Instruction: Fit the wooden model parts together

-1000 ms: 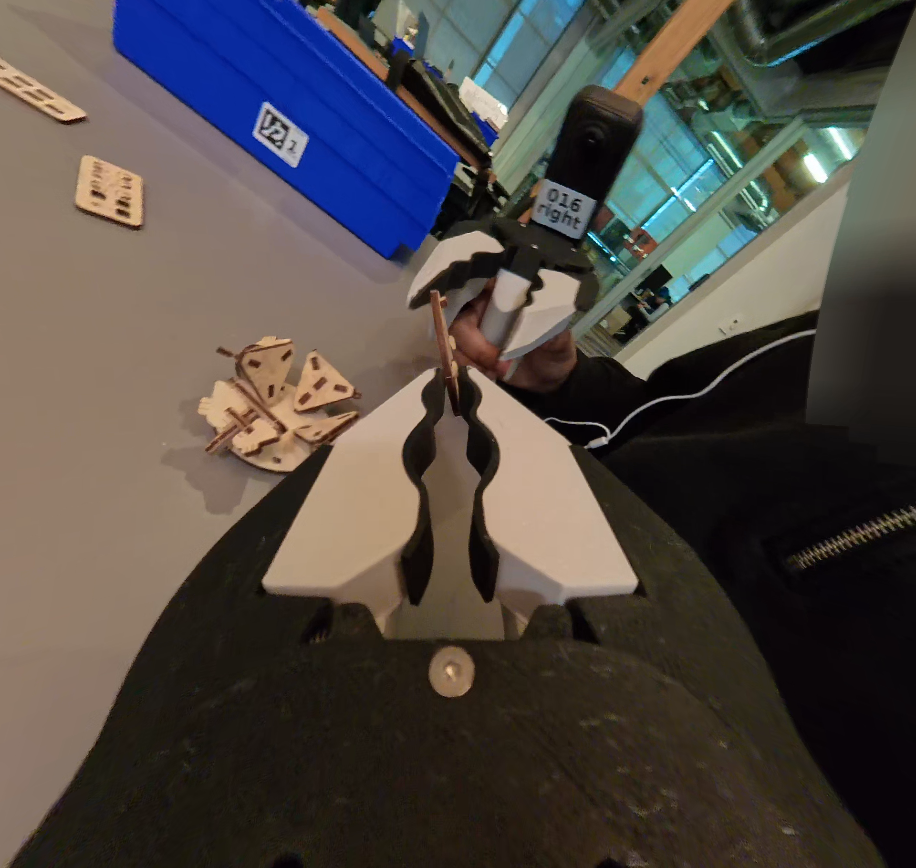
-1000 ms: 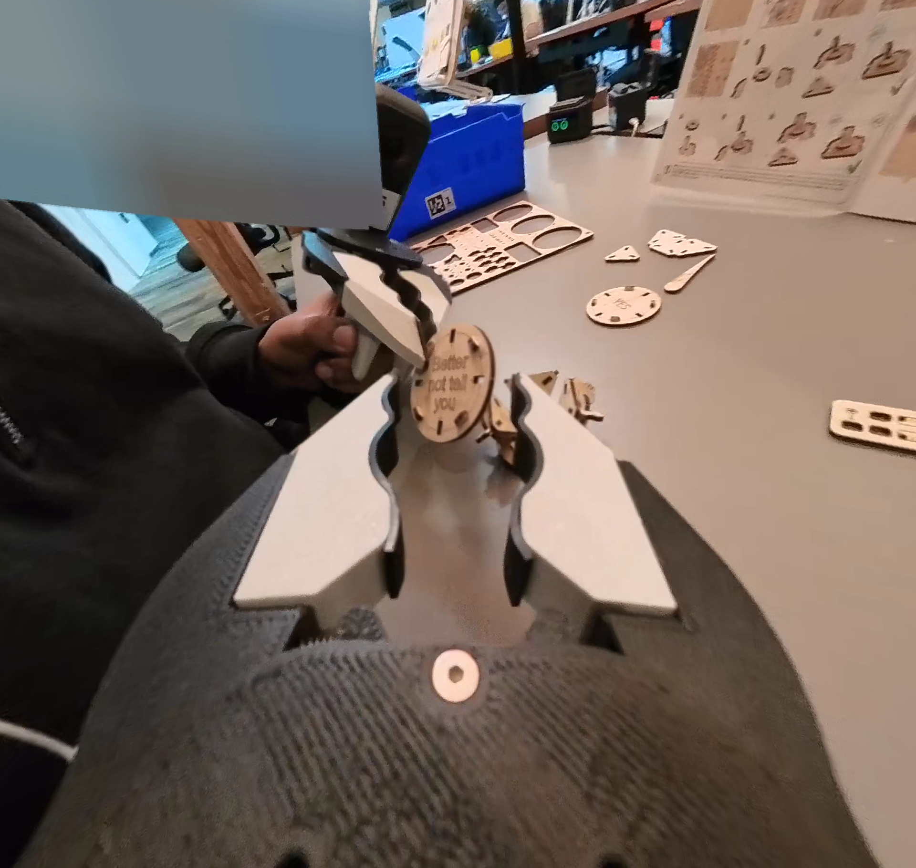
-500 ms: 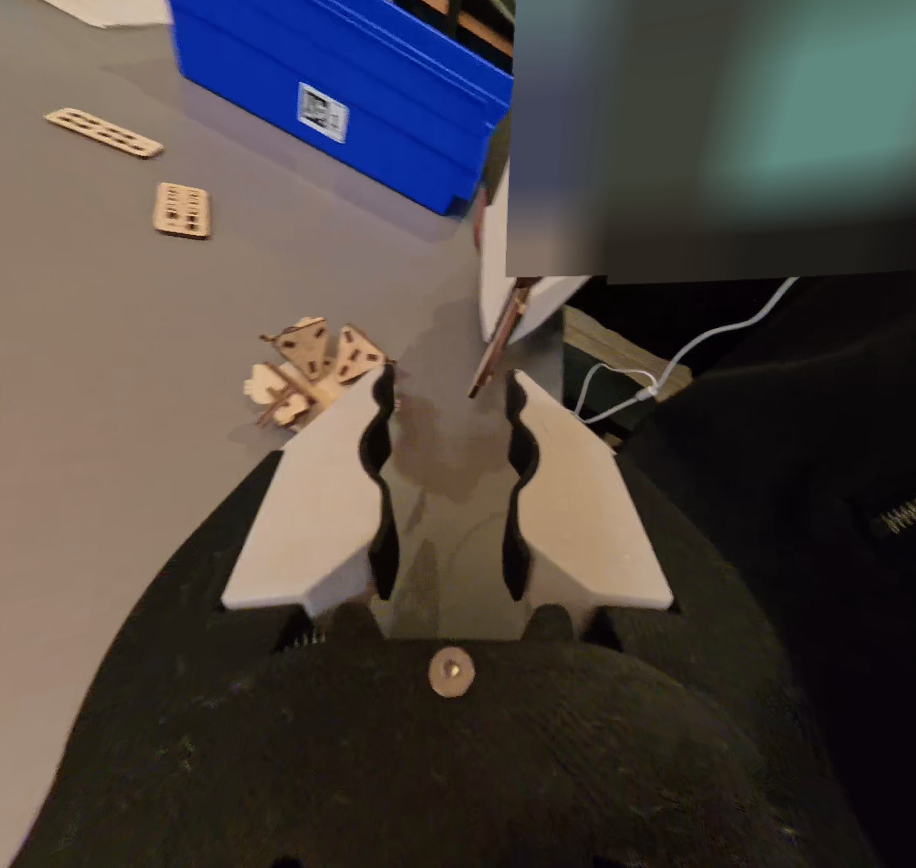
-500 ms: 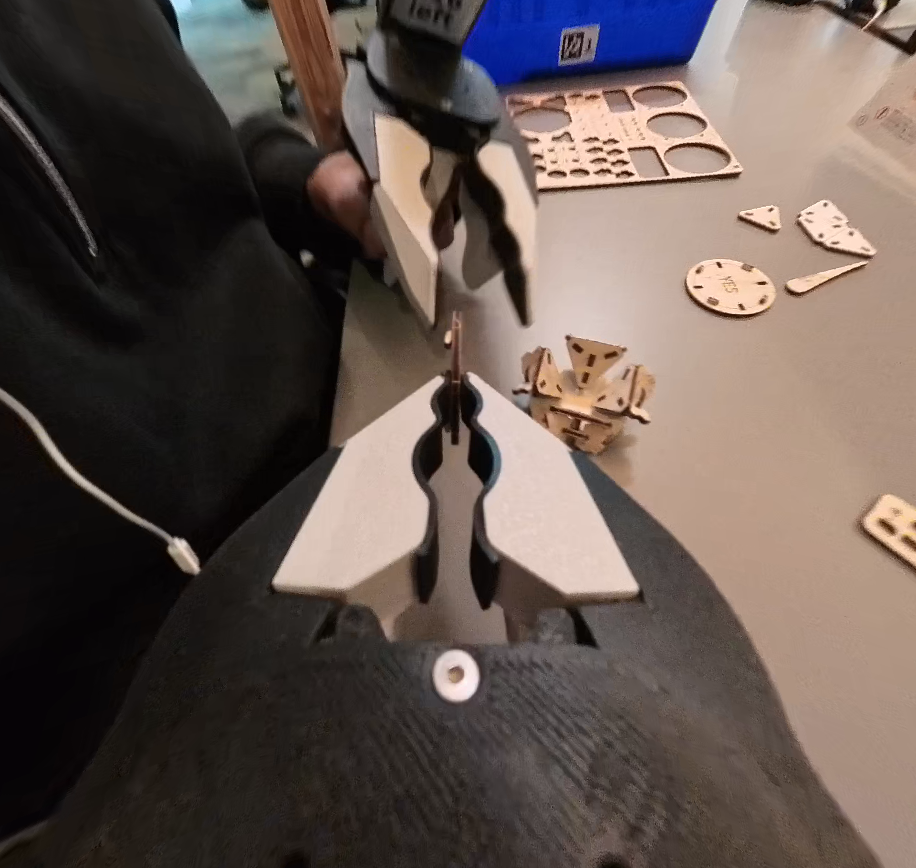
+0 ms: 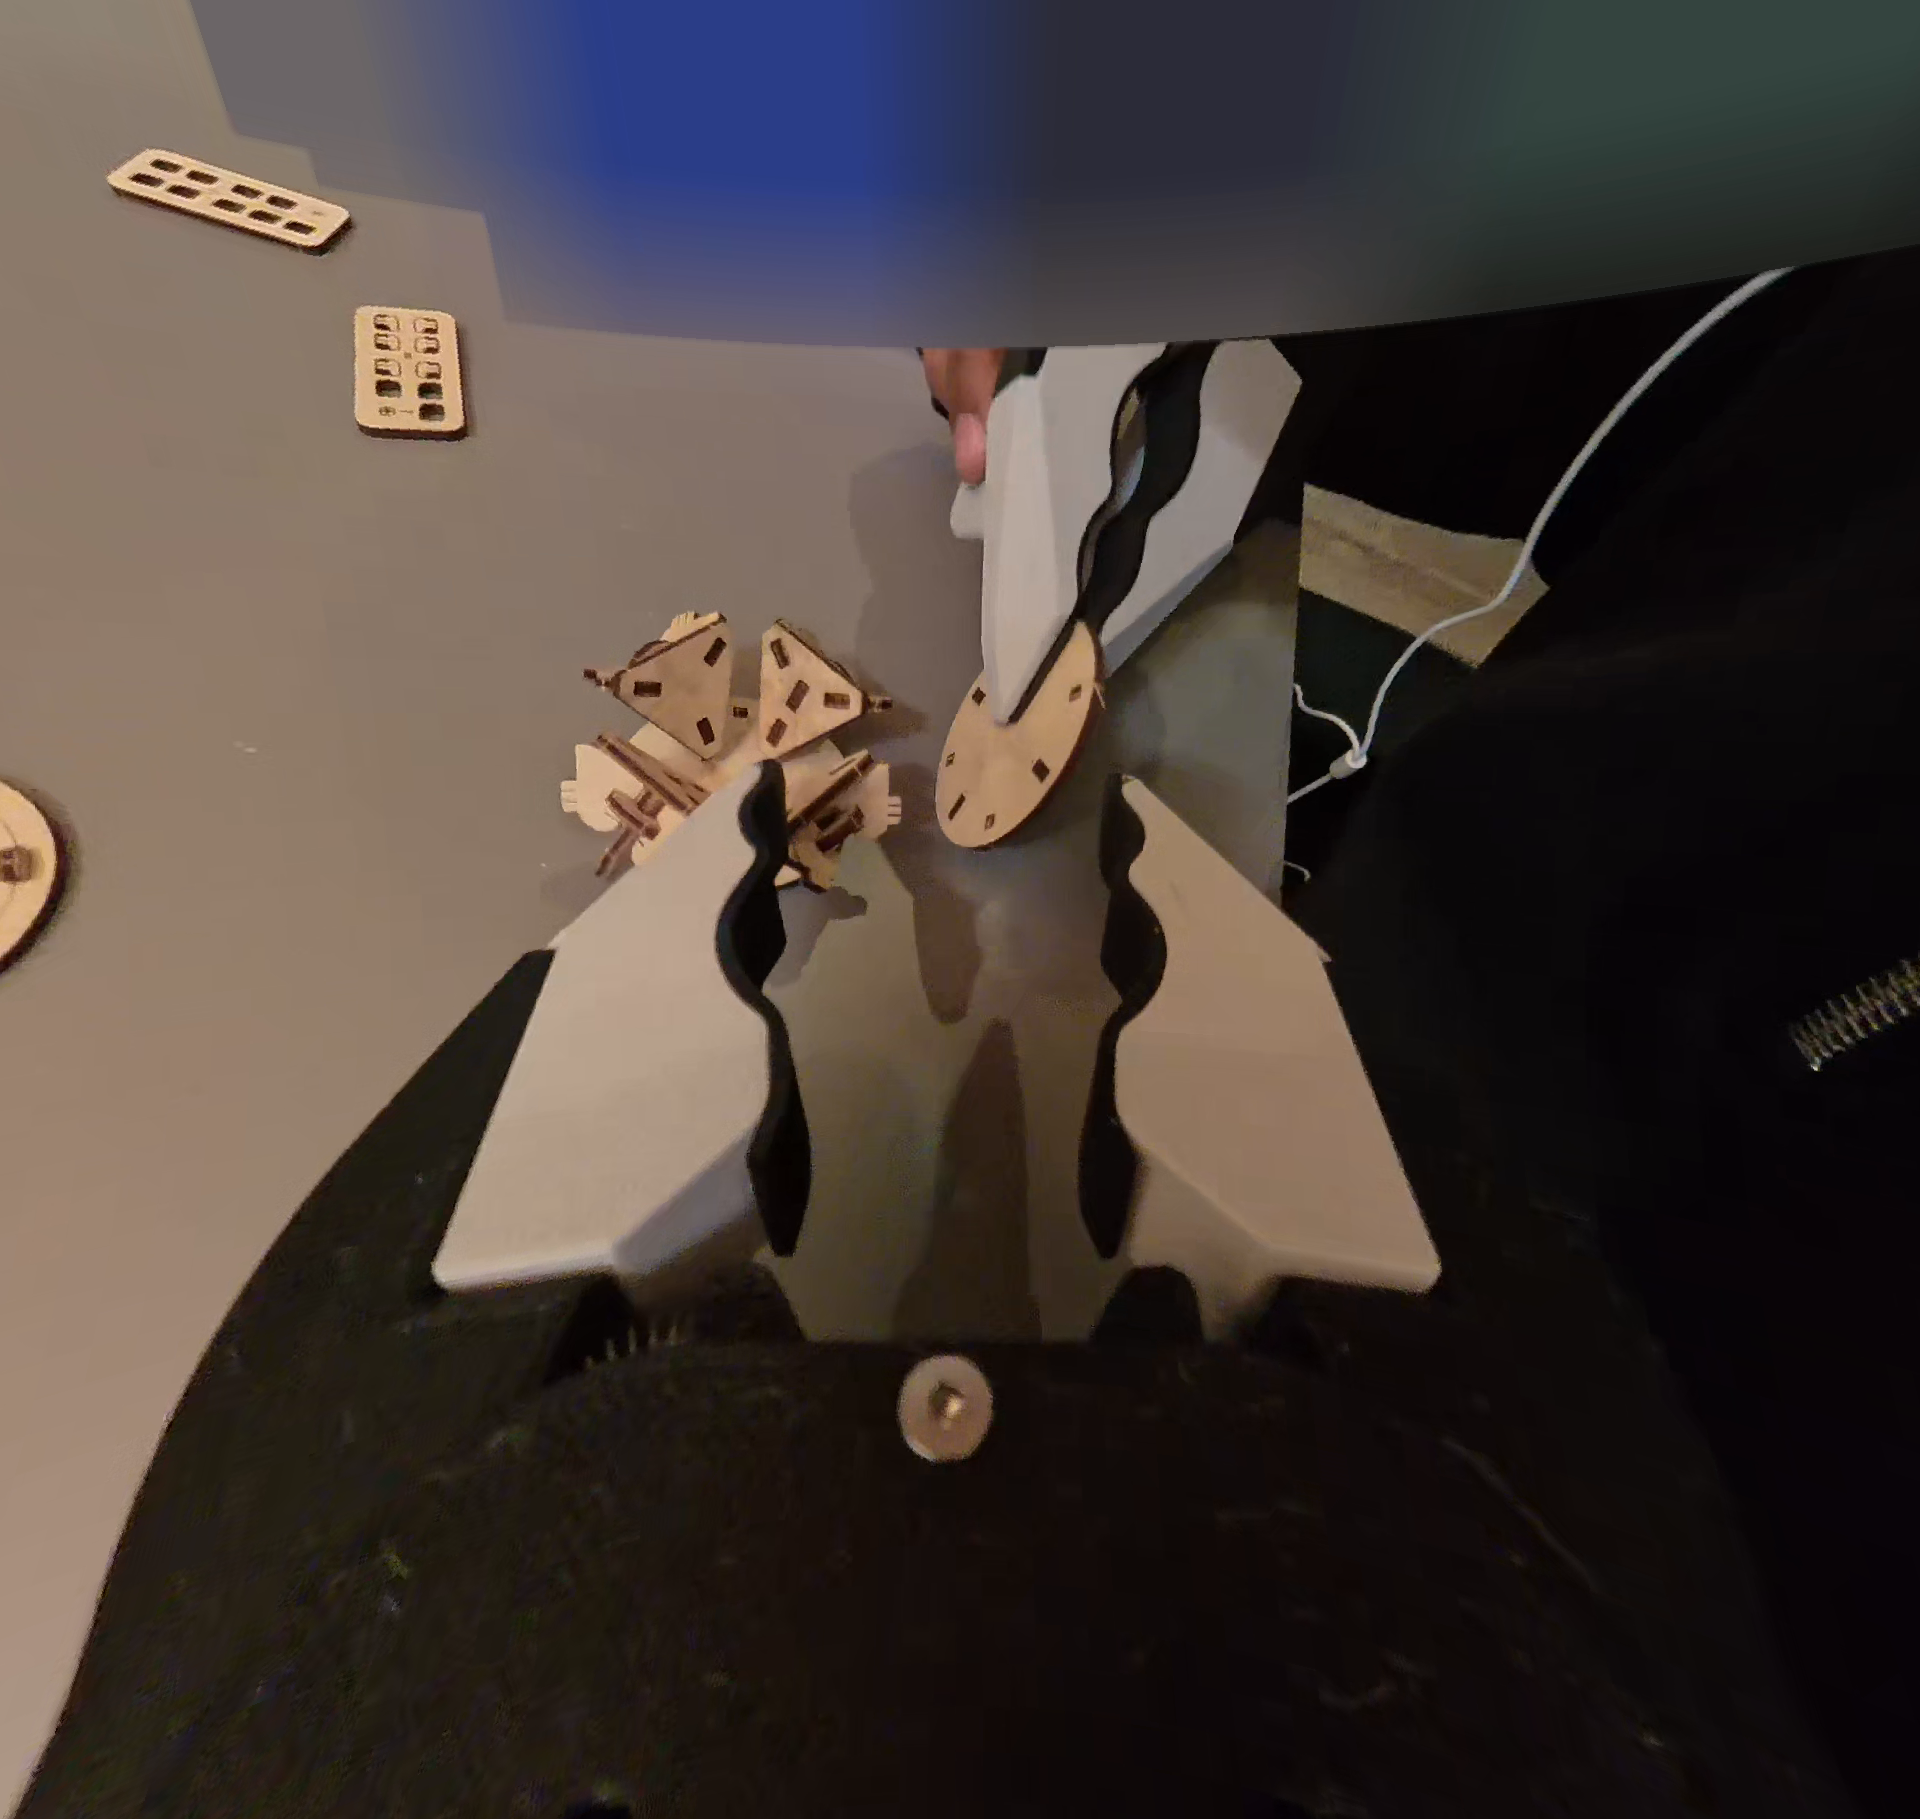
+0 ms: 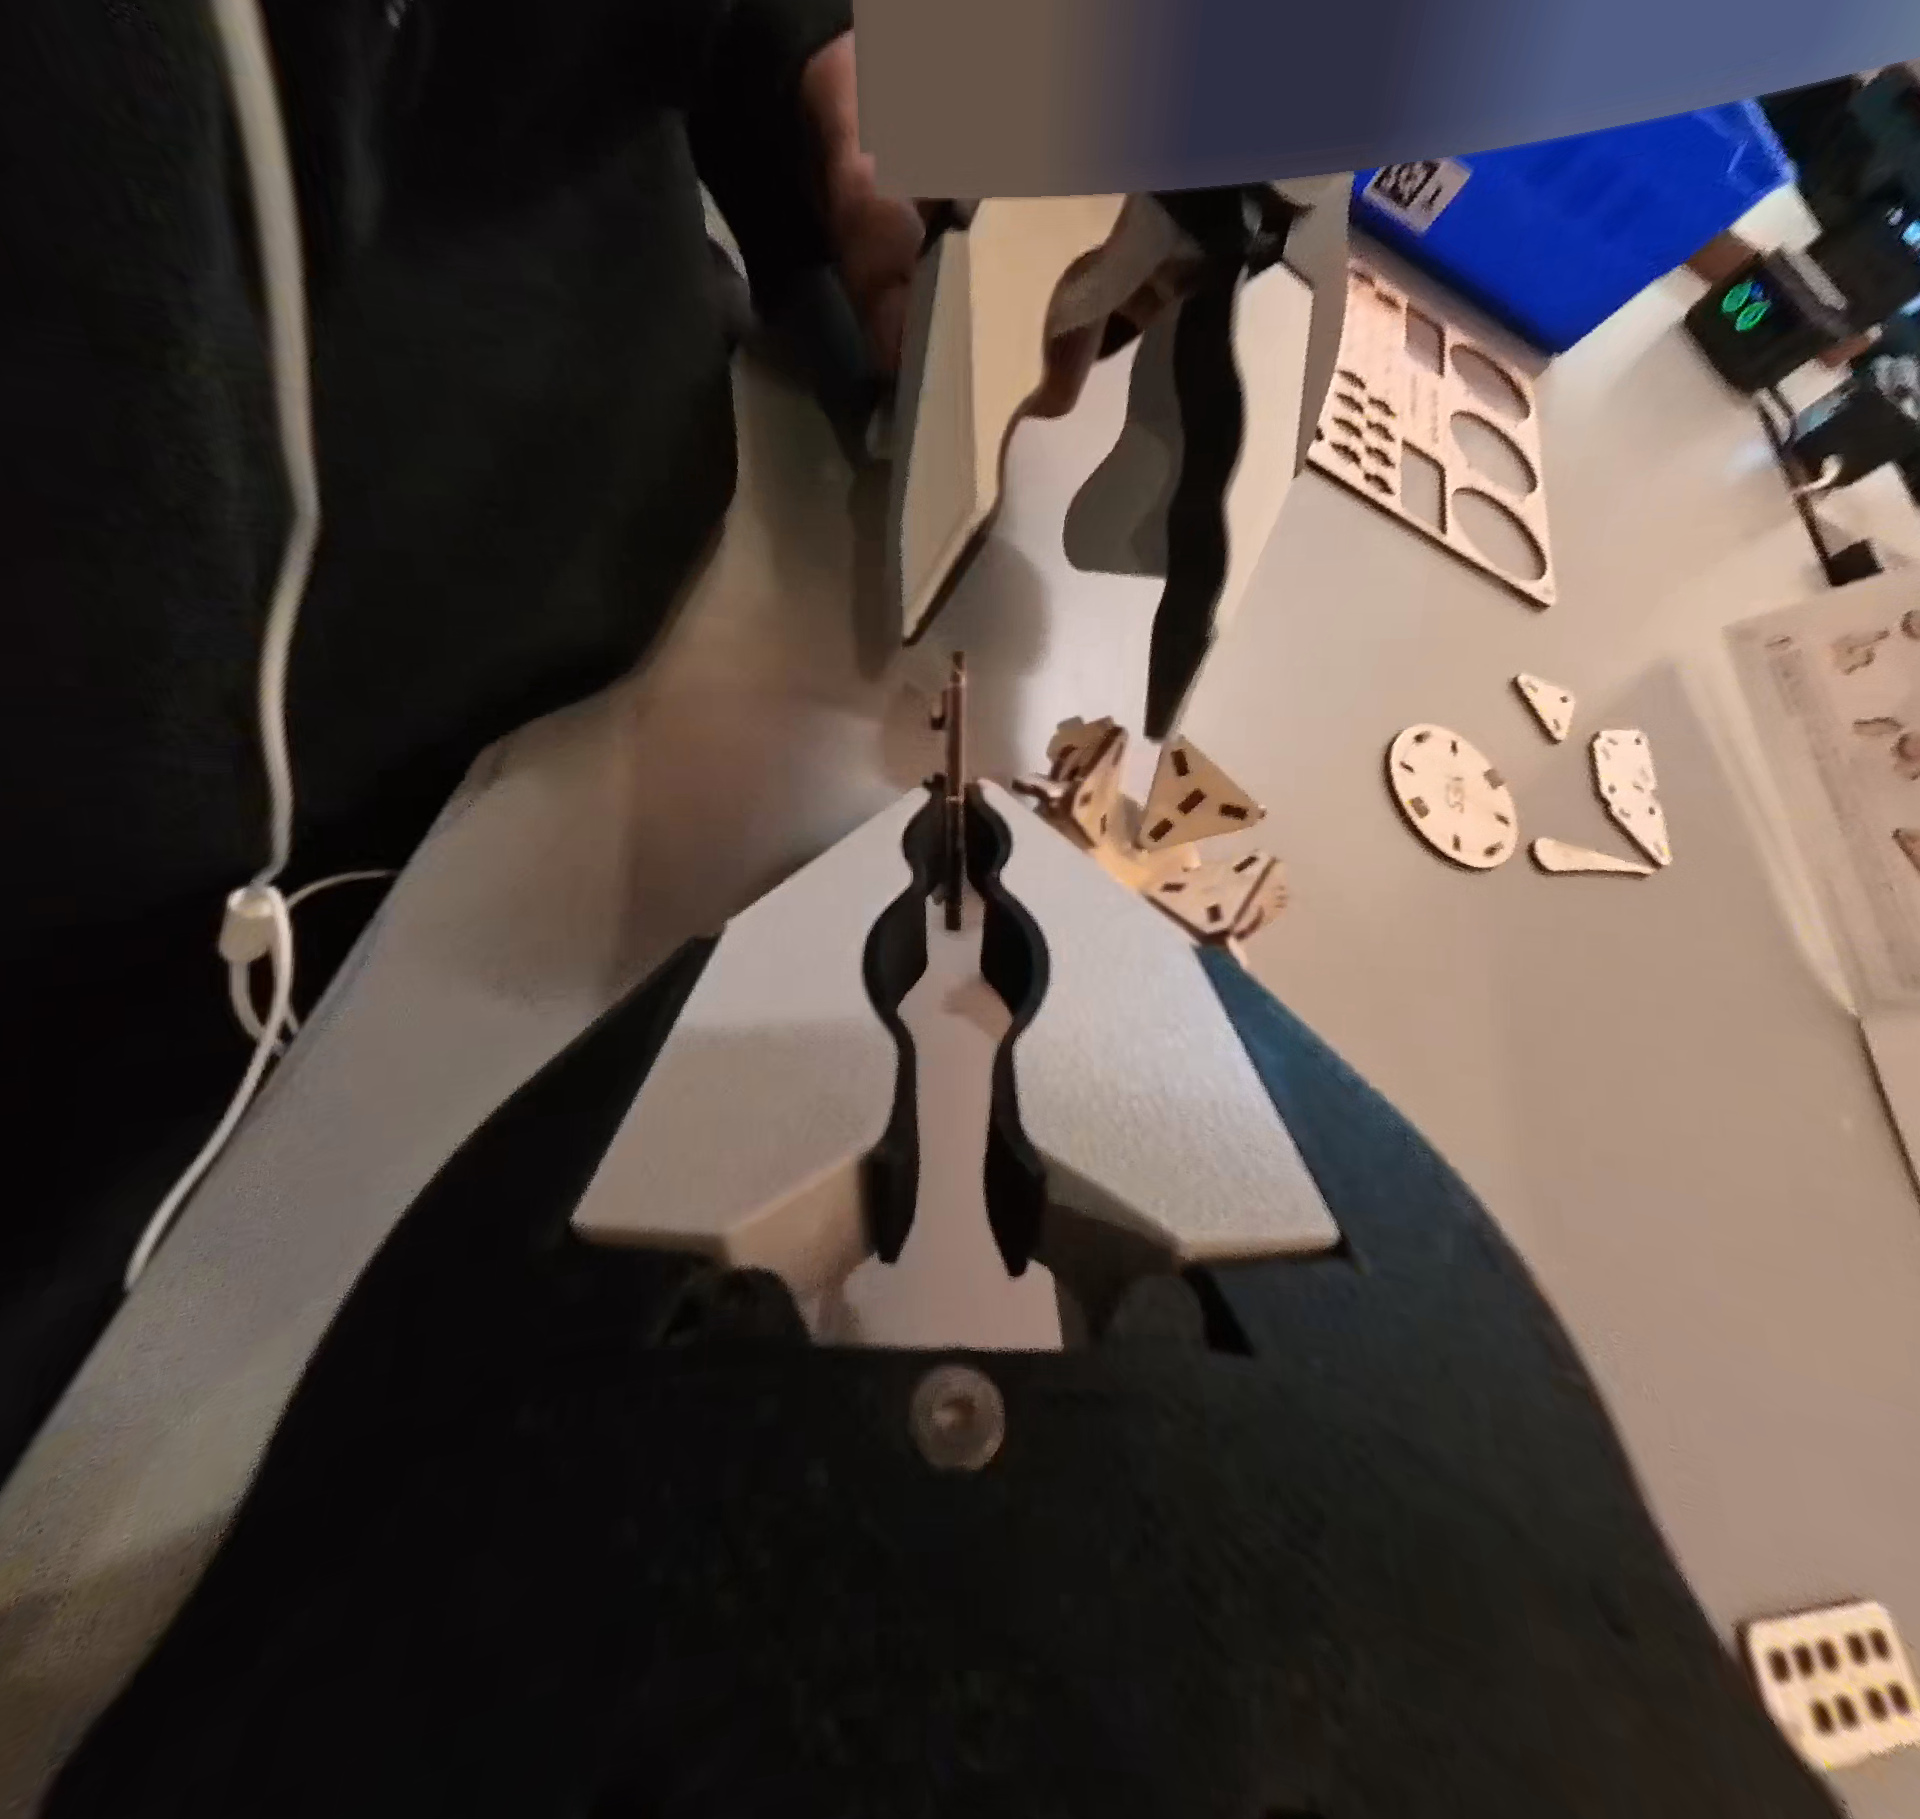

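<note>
Overhead, the right tongs (image 5: 1039,689) point steeply down at the grey worktop (image 5: 312,626), their fingers pinched together on the upper rim of a round wooden disc (image 5: 1013,761) that hangs edge-down, just above the surface or perhaps touching it. A hand (image 5: 961,408) grips them from behind, only partly visible under a blurred patch. From the right wrist view the same disc (image 6: 954,793) shows edge-on as a thin strip clamped between the two black pads.

Facing them, the left tongs (image 5: 940,813) are held low and nearly level with the worktop, spread wide with nothing between the fingers; the disc hangs just beyond their tips. The left fingertip overlaps a half-built wooden model (image 5: 717,730) of slotted triangular plates lying on the worktop. Farther off lie two slotted wooden strips (image 5: 408,372), a second disc (image 6: 1451,796) and a cut-out wooden sheet (image 6: 1434,439).
</note>
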`<state>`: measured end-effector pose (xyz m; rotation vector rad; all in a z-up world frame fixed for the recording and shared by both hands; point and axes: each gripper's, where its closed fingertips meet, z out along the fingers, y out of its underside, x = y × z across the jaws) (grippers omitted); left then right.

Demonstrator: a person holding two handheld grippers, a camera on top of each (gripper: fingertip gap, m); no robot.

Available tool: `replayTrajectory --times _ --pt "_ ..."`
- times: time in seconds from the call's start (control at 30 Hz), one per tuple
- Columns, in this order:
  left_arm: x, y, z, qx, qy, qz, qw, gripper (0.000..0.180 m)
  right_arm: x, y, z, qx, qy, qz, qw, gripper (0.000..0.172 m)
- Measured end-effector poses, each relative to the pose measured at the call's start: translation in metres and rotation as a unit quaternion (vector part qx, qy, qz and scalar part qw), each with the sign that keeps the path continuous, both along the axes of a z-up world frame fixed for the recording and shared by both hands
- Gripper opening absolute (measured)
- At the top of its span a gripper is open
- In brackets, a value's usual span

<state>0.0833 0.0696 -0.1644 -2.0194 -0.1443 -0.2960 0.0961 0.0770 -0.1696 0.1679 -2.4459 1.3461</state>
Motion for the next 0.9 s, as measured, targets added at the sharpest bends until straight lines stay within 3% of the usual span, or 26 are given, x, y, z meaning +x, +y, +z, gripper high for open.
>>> replayTrajectory --times 0.23,0.43,0.9 --pt "0.0 0.007 -0.007 -0.025 0.037 -0.018 0.999 0.057 -0.008 0.002 0.006 -0.045 -0.032 0.013 0.998 0.0" --pt "-0.003 0.009 -0.017 -0.055 0.017 -0.014 0.998 0.05 -0.013 0.003 0.01 -0.069 -0.06 0.019 0.996 0.0" --pt "-0.008 0.011 -0.021 -0.069 0.03 -0.002 0.997 0.041 -0.017 0.001 0.003 -0.049 -0.106 0.018 0.993 0.0"
